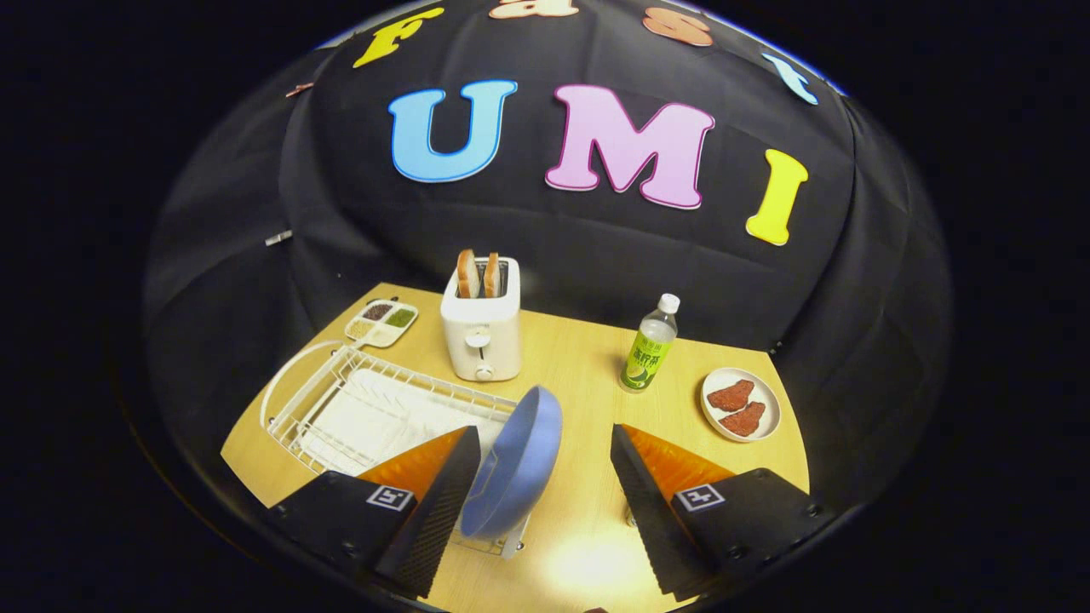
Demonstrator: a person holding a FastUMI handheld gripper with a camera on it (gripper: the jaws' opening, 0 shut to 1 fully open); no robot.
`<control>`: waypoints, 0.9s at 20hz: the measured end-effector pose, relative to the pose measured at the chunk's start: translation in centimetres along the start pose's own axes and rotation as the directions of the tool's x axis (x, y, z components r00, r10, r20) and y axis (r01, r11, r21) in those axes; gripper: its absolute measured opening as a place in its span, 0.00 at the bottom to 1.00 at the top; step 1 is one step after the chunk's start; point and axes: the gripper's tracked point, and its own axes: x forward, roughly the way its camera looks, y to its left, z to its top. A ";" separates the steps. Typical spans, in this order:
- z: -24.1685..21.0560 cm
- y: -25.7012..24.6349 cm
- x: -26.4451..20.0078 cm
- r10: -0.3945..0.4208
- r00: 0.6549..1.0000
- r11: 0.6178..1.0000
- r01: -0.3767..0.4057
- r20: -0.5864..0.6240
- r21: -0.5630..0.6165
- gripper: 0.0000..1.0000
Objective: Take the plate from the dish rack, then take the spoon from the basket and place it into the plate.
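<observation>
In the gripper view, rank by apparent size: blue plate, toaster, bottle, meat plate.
1. blue plate, nearest the open gripper, so nearness inflates it
2. toaster
3. meat plate and bottle: too alike to rank

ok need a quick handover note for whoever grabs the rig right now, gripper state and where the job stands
Hand-held gripper: open, holding nothing; its fingers straddle the blue plate, the left finger close by it, the right one well clear.
Blue plate: on edge at the near end of the white dish rack, not yet lifted.
Spoon and basket: can't place them from here.
Done: approach to the plate.
Left: close on the plate, take it out, set it on the table, then fetch the spoon and put it in.
</observation>
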 end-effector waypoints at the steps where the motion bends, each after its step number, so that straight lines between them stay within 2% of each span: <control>1: -0.5 0.1 0.8 -0.005 1.000 1.000 0.004 -0.020 -0.019 0.95; 3: -1.5 0.3 2.5 -0.016 0.997 0.999 0.013 -0.069 -0.050 0.90; 4: -2.0 0.5 3.0 -0.016 0.996 0.999 0.012 -0.090 -0.047 0.85; 7: -3.5 1.0 5.0 0.001 0.984 1.000 0.003 -0.176 0.022 0.78; 9: -3.8 1.0 5.9 0.003 0.979 0.999 0.008 -0.204 0.054 0.70; 11: -3.9 1.4 6.7 0.019 0.976 0.997 -0.001 -0.217 0.083 0.55; 13: -4.2 2.1 7.0 0.036 0.971 0.995 -0.012 -0.237 0.100 0.47; 17: -4.3 1.9 7.1 -0.004 0.973 0.996 0.024 -0.230 0.082 0.45; 18: -4.2 1.8 7.1 -0.024 0.973 0.995 0.044 -0.228 0.085 0.41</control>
